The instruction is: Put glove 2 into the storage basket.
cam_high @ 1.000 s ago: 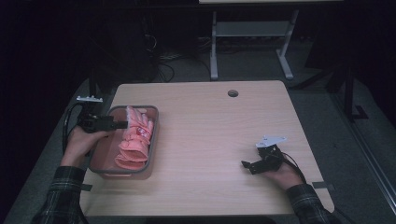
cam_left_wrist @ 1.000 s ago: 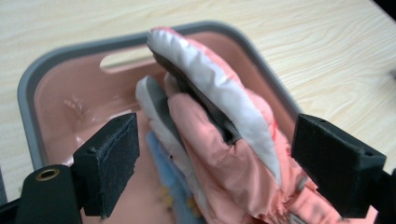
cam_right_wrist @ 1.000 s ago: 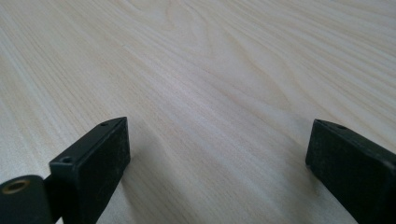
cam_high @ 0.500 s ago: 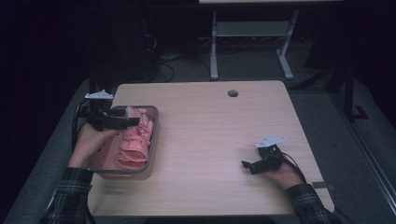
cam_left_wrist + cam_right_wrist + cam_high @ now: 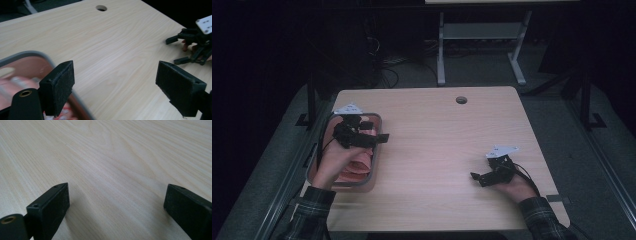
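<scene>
A grey-rimmed tray (image 5: 373,169) holding folded pink cloth-like pieces (image 5: 357,167) sits on the left side of the wooden table (image 5: 437,140). My left gripper (image 5: 381,136) hovers over the tray's far right rim, jaws open and pointing right with nothing between them. In the left gripper view, the left gripper (image 5: 117,75) spans bare wood, with the tray rim (image 5: 32,53) and pink contents (image 5: 15,82) at lower left. My right gripper (image 5: 479,178) rests low near the table's front right, open. In the right gripper view, the right gripper (image 5: 117,195) has plain tabletop between its jaws.
A round cable hole (image 5: 461,99) lies near the table's far edge. A white metal frame (image 5: 482,35) stands on the floor beyond the table. The other hand's gripper (image 5: 192,47) appears far off in the left gripper view.
My left gripper has moved rightward from the tray's left side to over its right rim. The right gripper has stayed put.
</scene>
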Action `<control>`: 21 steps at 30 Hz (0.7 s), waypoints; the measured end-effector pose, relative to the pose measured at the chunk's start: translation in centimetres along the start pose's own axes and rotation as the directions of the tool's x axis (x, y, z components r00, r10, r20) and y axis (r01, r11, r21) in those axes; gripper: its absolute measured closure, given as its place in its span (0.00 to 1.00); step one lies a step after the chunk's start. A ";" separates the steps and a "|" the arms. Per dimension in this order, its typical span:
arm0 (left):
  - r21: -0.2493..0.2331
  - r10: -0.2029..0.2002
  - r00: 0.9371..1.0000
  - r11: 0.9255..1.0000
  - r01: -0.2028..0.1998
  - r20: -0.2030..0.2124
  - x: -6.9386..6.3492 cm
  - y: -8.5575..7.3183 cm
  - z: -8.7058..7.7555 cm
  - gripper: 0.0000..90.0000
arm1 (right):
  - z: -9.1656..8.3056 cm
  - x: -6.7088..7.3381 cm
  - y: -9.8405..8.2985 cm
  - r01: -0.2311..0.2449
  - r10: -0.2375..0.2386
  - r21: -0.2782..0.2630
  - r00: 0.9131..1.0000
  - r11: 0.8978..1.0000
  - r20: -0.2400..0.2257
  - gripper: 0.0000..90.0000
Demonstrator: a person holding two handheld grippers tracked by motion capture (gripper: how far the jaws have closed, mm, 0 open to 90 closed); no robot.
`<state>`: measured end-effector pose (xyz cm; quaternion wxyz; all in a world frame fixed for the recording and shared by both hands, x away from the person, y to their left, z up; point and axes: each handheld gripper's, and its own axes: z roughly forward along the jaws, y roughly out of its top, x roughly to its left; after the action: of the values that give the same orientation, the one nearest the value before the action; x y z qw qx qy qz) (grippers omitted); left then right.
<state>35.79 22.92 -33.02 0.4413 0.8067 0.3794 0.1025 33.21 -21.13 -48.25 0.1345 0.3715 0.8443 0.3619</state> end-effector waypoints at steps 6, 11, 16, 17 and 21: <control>-0.003 0.039 0.999 0.999 -0.039 0.021 -2.8 -0.5 2.1 0.17 | 0.0 0.0 0.0 0.000 0.000 0.001 1.000 1.000 0.000 0.06; 0.003 0.057 0.998 0.998 -0.057 0.033 -4.6 -1.4 3.6 0.17 | 0.0 0.0 0.0 0.001 -0.001 0.001 1.000 1.000 0.000 0.06; 0.017 0.074 0.996 0.997 -0.075 0.048 -5.9 -2.5 5.1 0.17 | 0.0 0.0 0.0 0.000 0.000 0.002 1.000 1.000 0.000 0.06; 0.023 0.083 0.995 0.996 -0.084 0.057 -6.3 -2.9 5.6 0.17 | 0.0 0.0 0.0 0.001 -0.001 0.001 1.000 1.000 0.000 0.06; 0.068 0.105 0.992 0.992 -0.110 0.073 -7.7 -4.4 7.8 0.17 | 0.0 0.0 0.0 0.001 -0.001 0.002 1.000 1.000 0.000 0.06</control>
<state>32.06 14.01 -39.77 0.4185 0.8446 0.3231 0.0844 33.21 -21.14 -48.24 0.1344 0.3713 0.8448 0.3610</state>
